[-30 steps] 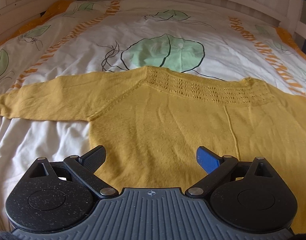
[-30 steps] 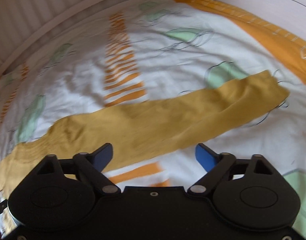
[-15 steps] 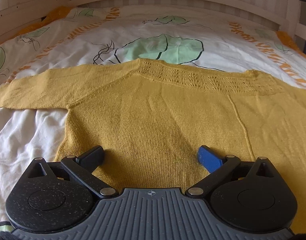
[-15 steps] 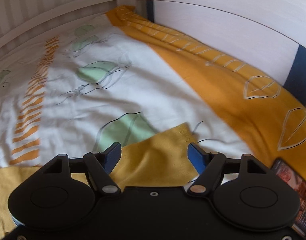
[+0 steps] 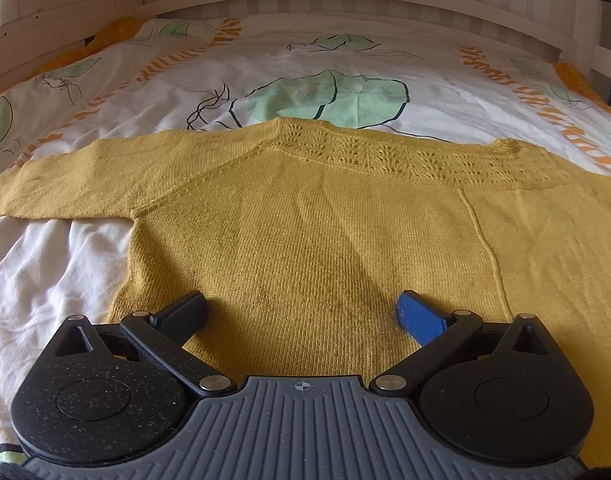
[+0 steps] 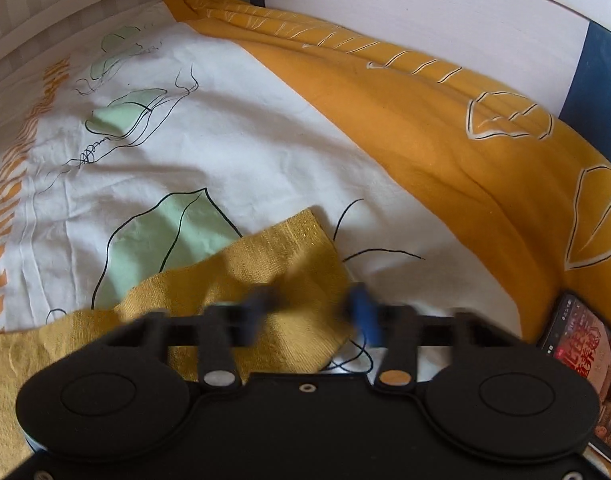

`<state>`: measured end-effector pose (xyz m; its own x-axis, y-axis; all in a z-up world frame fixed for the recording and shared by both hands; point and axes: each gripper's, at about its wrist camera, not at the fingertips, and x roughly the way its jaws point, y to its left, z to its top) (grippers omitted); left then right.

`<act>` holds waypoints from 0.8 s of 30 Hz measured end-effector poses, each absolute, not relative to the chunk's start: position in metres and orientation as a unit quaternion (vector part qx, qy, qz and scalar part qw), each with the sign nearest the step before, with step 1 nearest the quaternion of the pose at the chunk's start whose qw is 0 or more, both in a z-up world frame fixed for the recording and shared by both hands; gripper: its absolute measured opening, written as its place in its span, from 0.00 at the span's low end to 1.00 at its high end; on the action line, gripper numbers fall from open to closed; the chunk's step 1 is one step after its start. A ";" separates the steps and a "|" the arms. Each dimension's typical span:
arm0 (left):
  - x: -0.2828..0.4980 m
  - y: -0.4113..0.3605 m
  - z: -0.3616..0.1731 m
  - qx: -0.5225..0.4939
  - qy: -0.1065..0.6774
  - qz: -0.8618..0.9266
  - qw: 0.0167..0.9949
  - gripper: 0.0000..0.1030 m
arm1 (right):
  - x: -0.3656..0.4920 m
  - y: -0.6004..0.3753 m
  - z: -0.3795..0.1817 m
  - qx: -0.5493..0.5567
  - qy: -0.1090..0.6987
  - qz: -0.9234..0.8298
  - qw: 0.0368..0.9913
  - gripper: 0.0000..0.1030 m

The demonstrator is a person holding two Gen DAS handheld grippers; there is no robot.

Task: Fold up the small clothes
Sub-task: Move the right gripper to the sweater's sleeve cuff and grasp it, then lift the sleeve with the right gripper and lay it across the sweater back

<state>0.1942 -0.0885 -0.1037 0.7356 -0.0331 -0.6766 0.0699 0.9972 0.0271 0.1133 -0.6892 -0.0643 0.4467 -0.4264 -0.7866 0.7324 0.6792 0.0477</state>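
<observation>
The yellow sweater [image 5: 325, 232] lies spread flat on the duvet [image 5: 345, 64], its left sleeve running toward 9 o'clock. The left gripper [image 5: 301, 312] hovers wide open over the hem. At 3 o'clock, the right gripper [image 6: 311, 308], blurred and half-narrowed, straddles the right cuff [image 6: 281, 248]; a shallow pinch could let it slip out or snag the duvet.
</observation>
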 end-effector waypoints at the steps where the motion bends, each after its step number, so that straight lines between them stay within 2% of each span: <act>1: 0.194 -0.089 -0.104 0.025 0.362 -0.028 0.931 1.00 | 0.110 -0.690 -0.062 0.205 0.388 -0.344 0.830 0.18; 3: 0.194 -0.088 -0.104 0.025 0.363 -0.028 0.931 1.00 | 0.105 -0.690 -0.055 0.225 0.376 -0.333 0.835 0.12; 11: 0.194 -0.088 -0.104 0.025 0.363 -0.028 0.931 1.00 | 0.109 -0.653 0.007 0.242 0.326 -0.279 0.870 0.12; 20: 0.198 -0.087 -0.100 0.026 0.374 -0.035 0.926 1.00 | 0.154 -0.539 0.091 0.239 0.283 -0.135 0.919 0.12; 24: 0.201 -0.077 -0.087 0.025 0.395 -0.058 0.916 0.96 | 0.182 -0.472 0.110 0.243 0.268 -0.060 0.930 0.12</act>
